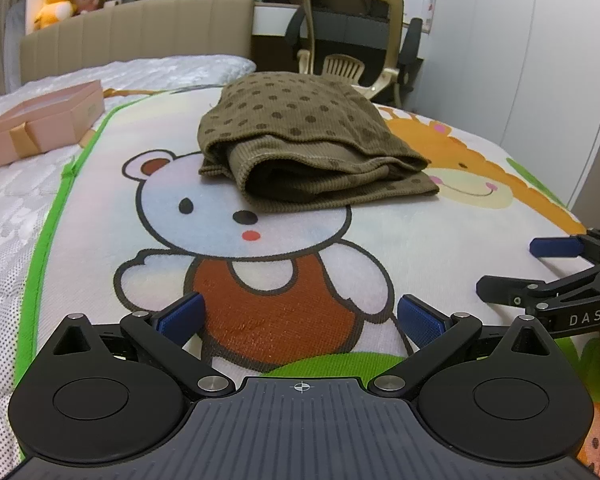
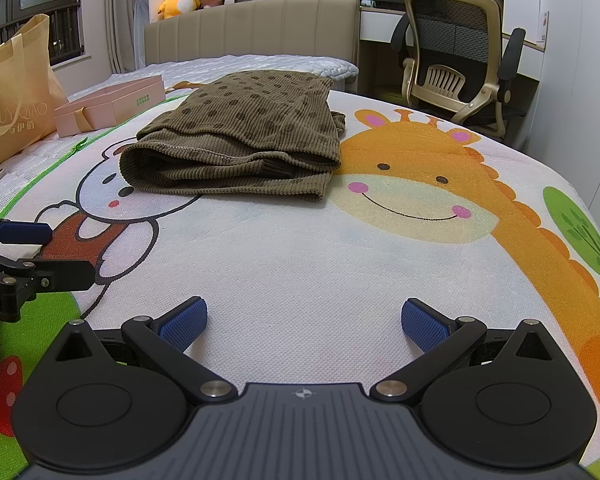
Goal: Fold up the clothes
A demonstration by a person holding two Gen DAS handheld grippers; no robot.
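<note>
An olive-brown dotted garment [image 1: 300, 136] [image 2: 244, 132] lies folded into a compact bundle on the cartoon play mat [image 1: 380, 248] [image 2: 300, 248], over the white bear's head and beside the giraffe. My left gripper [image 1: 300, 316] hovers low over the bear's orange body, short of the bundle, open with nothing between its blue pads. My right gripper [image 2: 304, 320] is open too, empty, above bare mat in front of the giraffe's face. Each gripper shows at the edge of the other's view: the right gripper [image 1: 516, 268] and the left gripper [image 2: 68, 252].
A pink gift box [image 1: 40, 120] [image 2: 112, 104] sits on the bed at the left of the mat. A tan shopping bag [image 2: 16, 92] stands further left. A beige headboard [image 2: 252, 28] and an office chair [image 2: 456, 56] stand beyond the bed.
</note>
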